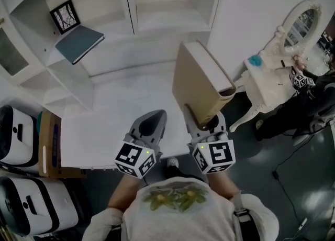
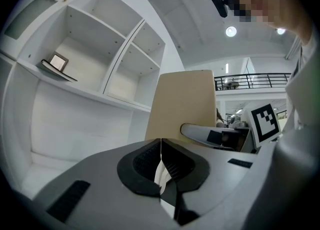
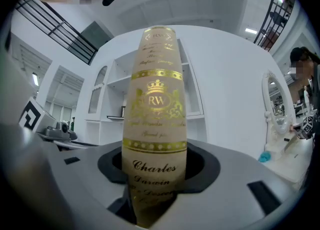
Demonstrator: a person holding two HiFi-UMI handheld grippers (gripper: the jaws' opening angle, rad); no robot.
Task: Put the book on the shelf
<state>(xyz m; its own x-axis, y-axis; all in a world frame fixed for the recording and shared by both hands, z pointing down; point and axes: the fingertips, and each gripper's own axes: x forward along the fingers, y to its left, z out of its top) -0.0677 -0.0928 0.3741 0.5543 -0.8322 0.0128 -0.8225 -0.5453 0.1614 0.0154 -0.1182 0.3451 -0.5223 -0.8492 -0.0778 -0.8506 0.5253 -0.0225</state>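
My right gripper (image 1: 205, 121) is shut on the lower end of a thick tan book (image 1: 201, 83), which it holds upright and tilted over the white desk (image 1: 115, 119). In the right gripper view the book's spine (image 3: 157, 119) with gold lettering fills the space between the jaws, pointing toward the white shelf unit (image 3: 115, 99). My left gripper (image 1: 153, 119) hovers just left of the book with its jaws together and nothing in them (image 2: 161, 159). In the left gripper view the book's cover (image 2: 182, 101) rises beside the shelf compartments (image 2: 95, 59).
A dark teal book (image 1: 79, 43) and a small framed picture (image 1: 65, 16) lie in the upper left shelf compartment. A white vanity table with an oval mirror (image 1: 275, 75) stands to the right, with another person (image 1: 314, 98) beside it. A cardboard box (image 1: 49, 145) and white appliances (image 1: 18, 135) sit at the left.
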